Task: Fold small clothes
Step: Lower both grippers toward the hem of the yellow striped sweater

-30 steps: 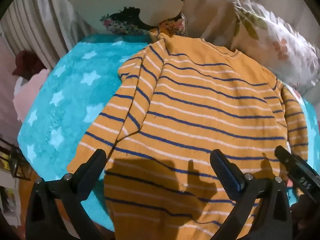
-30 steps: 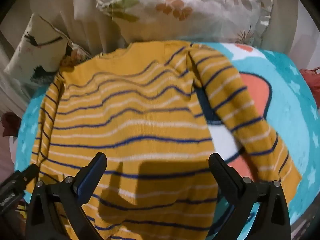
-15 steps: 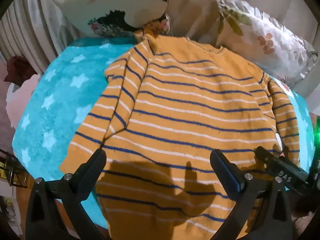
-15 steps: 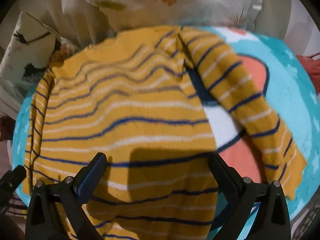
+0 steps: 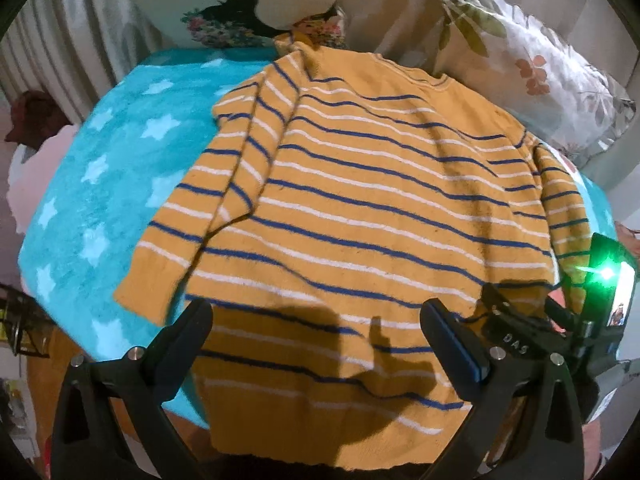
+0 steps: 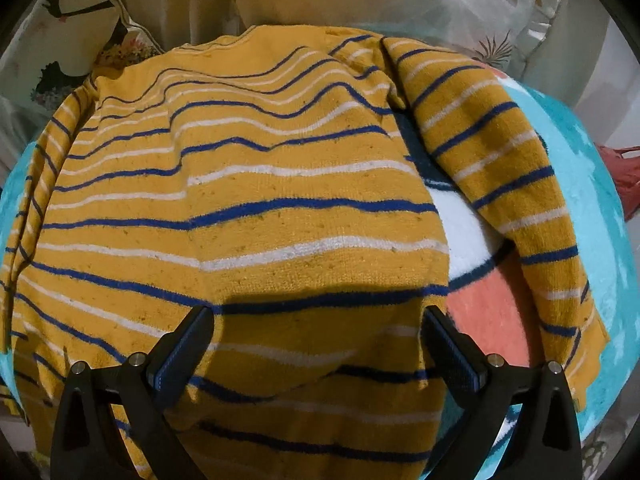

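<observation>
A small mustard-yellow sweater (image 5: 360, 208) with blue and white stripes lies spread flat on a turquoise star blanket (image 5: 100, 168), neck toward the pillows. In the left wrist view one sleeve (image 5: 208, 200) lies folded along the body's left side. The right wrist view shows the sweater (image 6: 240, 216) close up and its other sleeve (image 6: 520, 184) angled out to the right over an orange and white print. My left gripper (image 5: 316, 340) hangs open above the hem, nothing between its fingers. My right gripper (image 6: 318, 340) is open too, low over the hem's right part, and also appears at the right edge of the left wrist view (image 5: 520, 344).
Floral pillows (image 5: 532, 64) and a white printed pillow (image 5: 248, 0) line the far side. The blanket's near edge (image 5: 120, 360) drops off beside the left gripper. A red object (image 6: 624, 176) sits past the blanket on the right.
Both grippers have moved closer to the sweater and lower toward its hem. The right gripper now shows further into the left wrist view, with a green light lit on it.
</observation>
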Available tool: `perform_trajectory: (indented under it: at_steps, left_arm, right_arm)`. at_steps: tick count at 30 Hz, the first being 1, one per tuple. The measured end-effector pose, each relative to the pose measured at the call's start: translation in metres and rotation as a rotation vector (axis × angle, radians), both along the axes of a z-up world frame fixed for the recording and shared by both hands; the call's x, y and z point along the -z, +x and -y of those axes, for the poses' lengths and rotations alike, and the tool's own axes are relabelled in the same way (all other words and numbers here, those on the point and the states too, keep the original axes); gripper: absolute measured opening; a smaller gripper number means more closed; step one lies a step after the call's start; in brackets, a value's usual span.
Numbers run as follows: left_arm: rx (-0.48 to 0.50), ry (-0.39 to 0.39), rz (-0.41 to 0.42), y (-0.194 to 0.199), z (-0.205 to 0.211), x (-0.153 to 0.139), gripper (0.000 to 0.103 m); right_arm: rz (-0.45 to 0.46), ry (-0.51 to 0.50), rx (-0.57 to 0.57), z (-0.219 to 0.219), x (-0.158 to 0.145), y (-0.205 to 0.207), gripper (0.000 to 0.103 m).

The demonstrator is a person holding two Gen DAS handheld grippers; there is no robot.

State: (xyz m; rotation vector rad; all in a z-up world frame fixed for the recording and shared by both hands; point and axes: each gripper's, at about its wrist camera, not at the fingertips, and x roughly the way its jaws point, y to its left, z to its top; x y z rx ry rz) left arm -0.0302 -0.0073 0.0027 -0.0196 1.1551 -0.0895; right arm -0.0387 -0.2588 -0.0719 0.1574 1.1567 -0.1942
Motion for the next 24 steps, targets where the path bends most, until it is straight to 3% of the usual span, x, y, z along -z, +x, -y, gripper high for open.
perform_trajectory:
  at_steps: [6, 9, 17, 21, 24]
  left_arm:
    - [0.004, 0.027, 0.056, -0.018, 0.003, -0.01, 0.103]
    - [0.034, 0.016, 0.067, -0.031, 0.006, -0.011, 0.103]
    - [0.096, -0.022, -0.006, -0.042, 0.009, 0.001, 0.103]
    - [0.125, -0.004, 0.069, -0.029, 0.003, -0.011, 0.102]
    - [0.143, 0.085, 0.09, -0.008, -0.009, -0.013, 0.102]
  right_arm:
    - [0.052, 0.023, 0.019, 0.0, 0.001, -0.015, 0.103]
    - [0.072, 0.025, -0.028, 0.0, 0.001, -0.019, 0.103]
    - [0.003, -0.006, -0.053, -0.007, 0.0, -0.007, 0.103]
    - [-0.007, -0.007, -0.006, 0.0, -0.007, -0.003, 0.102]
    - [0.023, -0.034, 0.066, -0.001, -0.029, 0.001, 0.098]
